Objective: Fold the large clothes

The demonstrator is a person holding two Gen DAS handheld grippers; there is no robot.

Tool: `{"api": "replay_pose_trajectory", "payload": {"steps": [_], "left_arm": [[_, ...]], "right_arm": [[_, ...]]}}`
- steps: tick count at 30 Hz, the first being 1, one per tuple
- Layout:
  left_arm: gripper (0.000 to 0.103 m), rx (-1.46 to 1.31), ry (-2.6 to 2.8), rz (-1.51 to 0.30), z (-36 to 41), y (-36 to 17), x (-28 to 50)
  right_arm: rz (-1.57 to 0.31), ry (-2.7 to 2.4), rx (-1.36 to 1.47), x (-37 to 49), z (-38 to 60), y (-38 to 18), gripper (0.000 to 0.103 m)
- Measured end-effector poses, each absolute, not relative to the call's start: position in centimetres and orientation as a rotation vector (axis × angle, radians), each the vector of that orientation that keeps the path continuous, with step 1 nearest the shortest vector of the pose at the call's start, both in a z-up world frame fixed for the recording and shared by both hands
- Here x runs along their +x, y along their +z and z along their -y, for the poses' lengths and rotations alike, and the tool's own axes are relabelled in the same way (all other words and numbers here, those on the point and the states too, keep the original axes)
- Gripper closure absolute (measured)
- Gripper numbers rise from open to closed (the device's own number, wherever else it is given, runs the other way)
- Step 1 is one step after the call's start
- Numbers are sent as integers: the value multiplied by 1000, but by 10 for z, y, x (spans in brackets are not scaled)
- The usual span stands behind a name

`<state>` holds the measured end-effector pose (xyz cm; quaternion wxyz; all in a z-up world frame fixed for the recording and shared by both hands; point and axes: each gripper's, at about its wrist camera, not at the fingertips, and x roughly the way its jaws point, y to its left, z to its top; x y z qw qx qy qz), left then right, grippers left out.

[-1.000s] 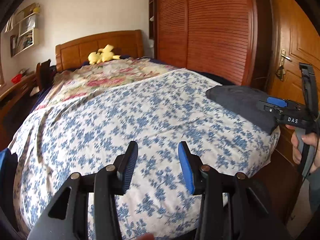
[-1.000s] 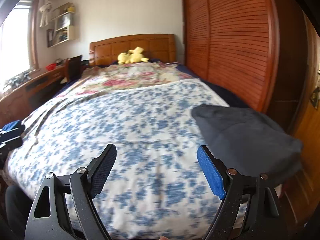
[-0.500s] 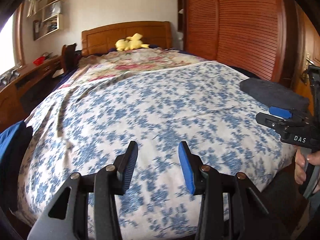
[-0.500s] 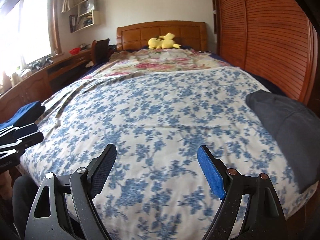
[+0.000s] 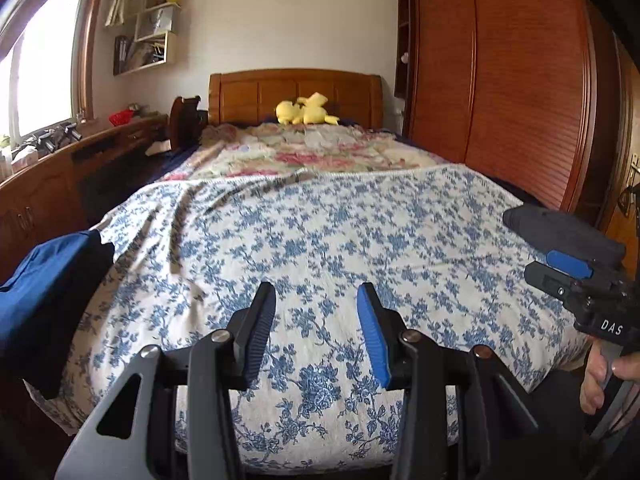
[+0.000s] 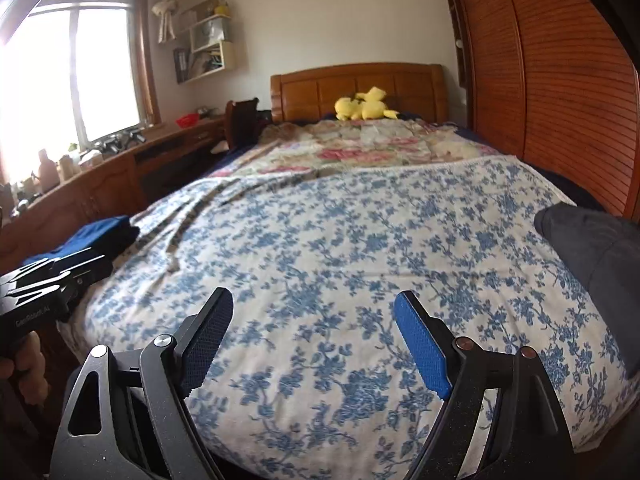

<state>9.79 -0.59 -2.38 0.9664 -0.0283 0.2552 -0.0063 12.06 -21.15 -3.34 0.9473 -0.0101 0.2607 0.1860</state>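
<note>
A dark grey folded garment [image 5: 560,232] [image 6: 592,248] lies at the bed's right front corner. At the left front edge rests a blue garment [image 5: 40,292] [image 6: 96,236] with a dark piece beside it. My left gripper [image 5: 316,300] hovers over the front of the flowered bedspread [image 5: 320,240], partly open, nothing between its fingers. My right gripper [image 6: 314,304] stands wide open over the same spread [image 6: 340,240], also empty. Each gripper shows in the other's view: the right gripper [image 5: 538,266] in front of the grey garment, the left gripper [image 6: 92,268] by the blue one.
A yellow plush toy [image 5: 306,110] sits by the wooden headboard [image 5: 296,92]. A slatted wardrobe [image 5: 520,80] runs along the right side of the bed. On the left, a long wooden desk [image 6: 100,176] under the window [image 6: 60,72] holds small items.
Both views have swung left across the bed. The grey garment slid toward the right edge of each view and the blue garment came into sight at the left. Jaw openings look unchanged.
</note>
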Motion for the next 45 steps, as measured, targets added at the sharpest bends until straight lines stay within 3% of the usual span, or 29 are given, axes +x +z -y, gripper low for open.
{"api": "replay_pose_trajectory", "payload": {"steps": [10,45], "left_arm": [[61,-49,-18,-437,8,7,69],[59,-66,-3,-430,10,0,63]], "right_arm": [[-424,391,-25,91,204,5,18],[-427,380,-23,86,208,0,18]]}}
